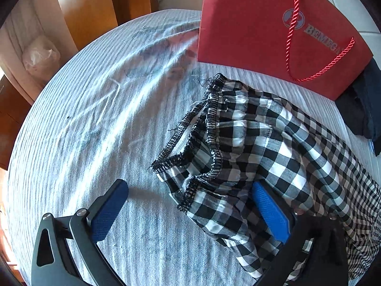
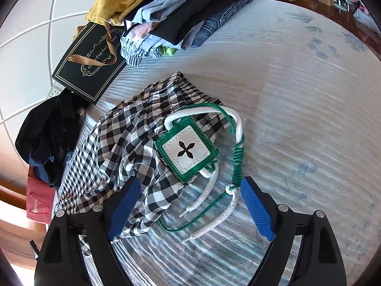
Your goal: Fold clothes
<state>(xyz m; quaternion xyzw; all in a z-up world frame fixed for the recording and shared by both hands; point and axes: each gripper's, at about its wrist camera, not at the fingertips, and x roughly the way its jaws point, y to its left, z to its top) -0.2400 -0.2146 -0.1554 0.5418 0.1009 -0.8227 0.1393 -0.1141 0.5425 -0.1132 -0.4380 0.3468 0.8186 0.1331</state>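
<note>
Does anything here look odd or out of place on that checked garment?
Yes. A green and white tag with cords lies on the checked garment, its strings sprawled over the bedsheet; it looks like a shop tag left attached. In the left view, the garment's stitched edge is frayed, with loose threads.

A crumpled black-and-white checked cotton garment [image 1: 257,147] lies on the pale striped bedsheet [image 1: 95,124]. In the left wrist view, a flat red paper bag with a twisted cord handle [image 1: 273,31] lies beyond it, and a dark folded cloth [image 1: 362,114] sits at the far right. In the right wrist view, a green-edged square white leather tag [image 2: 187,150] rests on the garment's right part, its white and green cords [image 2: 214,200] trailing nearer onto the sheet. Far left lies a black rectangular gift box [image 2: 90,64], with a pile of folded clothes [image 2: 181,12] behind it.
</note>
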